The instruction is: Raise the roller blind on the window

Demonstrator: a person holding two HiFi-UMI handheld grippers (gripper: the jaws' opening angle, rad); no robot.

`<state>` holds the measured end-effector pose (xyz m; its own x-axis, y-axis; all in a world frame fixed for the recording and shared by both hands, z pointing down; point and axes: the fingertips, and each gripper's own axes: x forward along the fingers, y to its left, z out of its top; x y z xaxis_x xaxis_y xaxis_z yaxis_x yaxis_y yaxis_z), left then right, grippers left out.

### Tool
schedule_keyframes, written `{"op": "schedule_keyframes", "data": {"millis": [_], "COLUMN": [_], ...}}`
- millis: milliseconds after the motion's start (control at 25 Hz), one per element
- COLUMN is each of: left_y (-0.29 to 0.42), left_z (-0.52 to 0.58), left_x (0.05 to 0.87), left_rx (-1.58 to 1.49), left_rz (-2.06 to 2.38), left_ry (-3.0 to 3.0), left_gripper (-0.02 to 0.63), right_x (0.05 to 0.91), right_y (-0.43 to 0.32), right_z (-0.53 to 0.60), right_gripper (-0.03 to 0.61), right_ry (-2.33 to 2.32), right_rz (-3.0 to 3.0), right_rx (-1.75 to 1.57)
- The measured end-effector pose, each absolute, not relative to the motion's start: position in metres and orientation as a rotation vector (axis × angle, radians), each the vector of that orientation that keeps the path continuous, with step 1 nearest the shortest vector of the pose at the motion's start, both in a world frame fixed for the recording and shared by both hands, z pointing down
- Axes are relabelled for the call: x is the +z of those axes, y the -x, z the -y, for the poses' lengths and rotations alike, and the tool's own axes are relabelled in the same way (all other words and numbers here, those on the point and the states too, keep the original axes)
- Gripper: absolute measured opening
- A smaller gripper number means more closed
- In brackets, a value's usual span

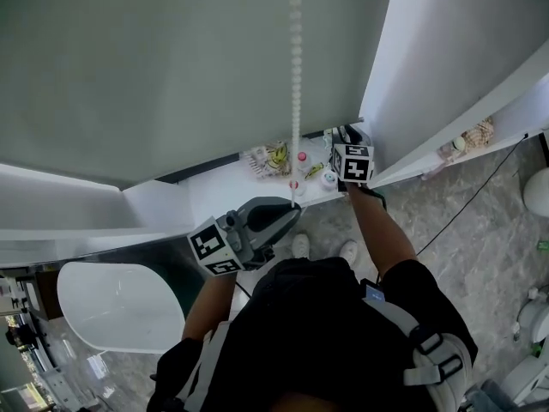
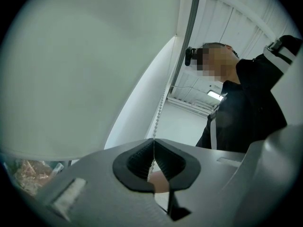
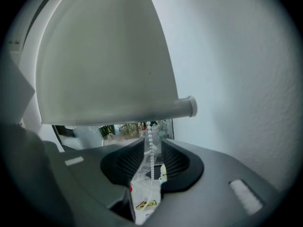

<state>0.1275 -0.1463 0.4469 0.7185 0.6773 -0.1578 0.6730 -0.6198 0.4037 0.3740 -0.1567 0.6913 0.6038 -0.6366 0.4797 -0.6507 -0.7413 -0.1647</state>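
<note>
My left gripper is clamped tight on the chain. My right gripper is open, with the chain hanging loose between its jaws. The blind hangs low over the window. I'd close the right squarely on the beads before the left lets go.

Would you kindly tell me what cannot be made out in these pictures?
- Head view: the bead chain runs off the top edge; its upper end is unseen.
- Head view: the right gripper, small and partly behind its marker cube, shows no jaw gap.
- Windowsill clutter: too small in the head view, mostly behind the jaws in the right gripper view.
</note>
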Motion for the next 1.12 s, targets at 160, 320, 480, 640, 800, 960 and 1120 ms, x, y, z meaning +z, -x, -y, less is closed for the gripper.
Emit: {"op": "schedule_keyframes", "data": {"millis": [160, 320, 480, 640, 800, 960, 1120], "left_y": [-0.130, -0.133, -0.137, -0.136, -0.130, -0.129, -0.127], "left_z": [0.144, 0.144, 0.138, 0.136, 0.133, 0.132, 0.129], "left_x": [0.452, 0.454, 0.455, 0.452, 0.451, 0.454, 0.454], "left_rx": [0.030, 0.034, 0.026, 0.033, 0.029, 0.016, 0.015], "left_rz": [-1.014, -0.969, -0.994, -1.038, -1.087, -1.103, -1.156], "left_ry": [-2.536, -2.601, -2.593, -2.570, -2.519, -2.491, -2.472], "left_gripper": [0.006, 0.006, 0.006, 0.006, 0.006, 0.006, 0.006], "right_x": [0.705, 0.702, 0.702, 0.701, 0.700, 0.702, 0.696], "right_y": [-0.382, -0.371, -0.355, -0.338, -0.327, -0.303, -0.285], "right_z": [0.161, 0.142, 0.116, 0.104, 0.083, 0.064, 0.040], "right_gripper": [0.041, -0.002, -0.002, -0.003, -0.003, -0.003, -0.003], "right_ry": [-2.796, -2.835, -2.888, -2.942, -3.011, -3.034, -3.072], "right_rz": [1.084, 1.053, 1.007, 0.981, 0.937, 0.921, 0.835], "right_rx": [0.846, 0.860, 0.899, 0.976, 1.036, 1.040, 1.016]}}
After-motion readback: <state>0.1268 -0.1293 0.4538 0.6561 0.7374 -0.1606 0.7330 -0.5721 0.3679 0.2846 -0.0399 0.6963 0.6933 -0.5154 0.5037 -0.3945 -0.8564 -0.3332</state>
